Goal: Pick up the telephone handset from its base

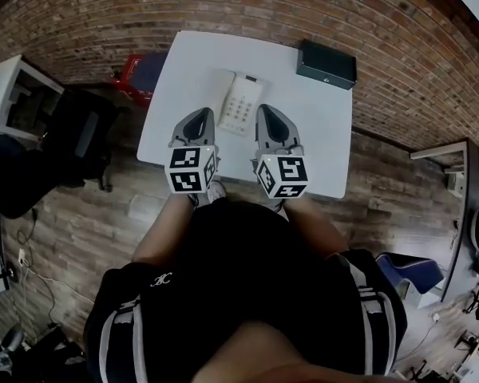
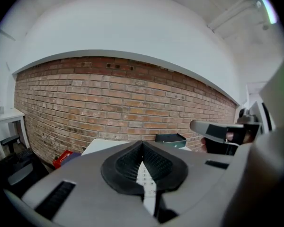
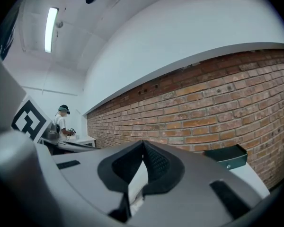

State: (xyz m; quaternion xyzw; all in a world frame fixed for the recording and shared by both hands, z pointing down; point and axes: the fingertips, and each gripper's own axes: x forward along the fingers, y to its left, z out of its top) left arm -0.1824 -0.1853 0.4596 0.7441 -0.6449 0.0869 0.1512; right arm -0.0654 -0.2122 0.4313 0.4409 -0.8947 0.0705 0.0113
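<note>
Handset (image 1: 224, 94) is lying on its base (image 1: 243, 108) just ahead of the left hand-held gripper (image 1: 202, 115) and right hand-held gripper (image 1: 264, 112), both pressed together and empty. It is likely going to feel light, stiff and slippery, its slim middle offering the surest hold.

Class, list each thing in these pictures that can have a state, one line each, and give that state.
left gripper: fingers shut, nothing between them.
right gripper: fingers shut, nothing between them.
telephone handset: lying on its base, not picked up.
telephone base: flat on the white table, between the two grippers.
dark box: lid closed, at the table's far right corner.
</note>
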